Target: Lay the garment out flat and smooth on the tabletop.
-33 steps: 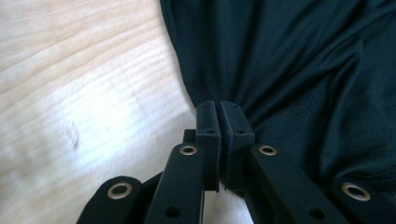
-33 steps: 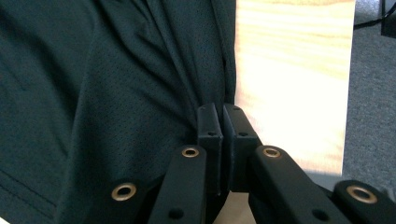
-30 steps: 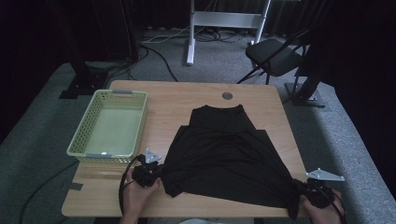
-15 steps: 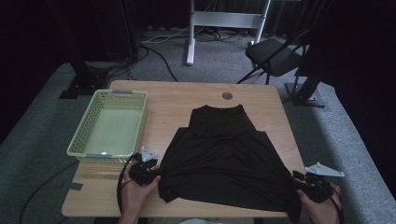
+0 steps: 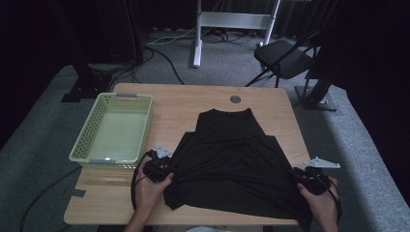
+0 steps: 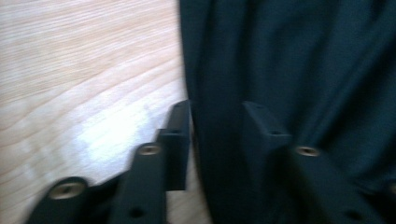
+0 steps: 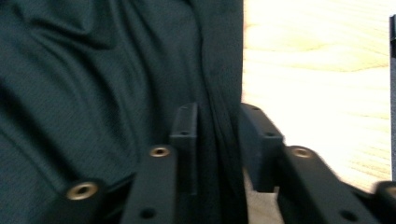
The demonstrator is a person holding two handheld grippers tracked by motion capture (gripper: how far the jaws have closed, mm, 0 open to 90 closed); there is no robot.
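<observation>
On the wooden table (image 5: 193, 104), going left to right, a pale green basket (image 5: 82, 145) stands at the left side, and just to its 4 o'clock the left gripper (image 5: 167, 166) sits at the left edge of the black garment (image 5: 232, 159). In the left gripper view its jaws stand partly apart and have just been closing; the garment's side edge (image 6: 215, 140) runs up between them, with the left finger (image 6: 180, 135) over bare wood and the right finger (image 6: 259, 135) over the cloth. Whether the pads already pinch the fabric I cannot tell. The garment lies spread flat on the middle of the table, neck toward 12 o'clock and hem toward 6 o'clock, with a small round disc (image 5: 235, 99) just beyond the neck. At the hem's right corner, about 4 o'clock from the garment's centre, the right gripper (image 5: 302, 176) rests. Its jaws have also just been closing and stand at a middling gap; a bunched fold of the garment's edge (image 7: 219, 140) lies between the fingers (image 7: 184, 135), whose grip I cannot confirm
</observation>
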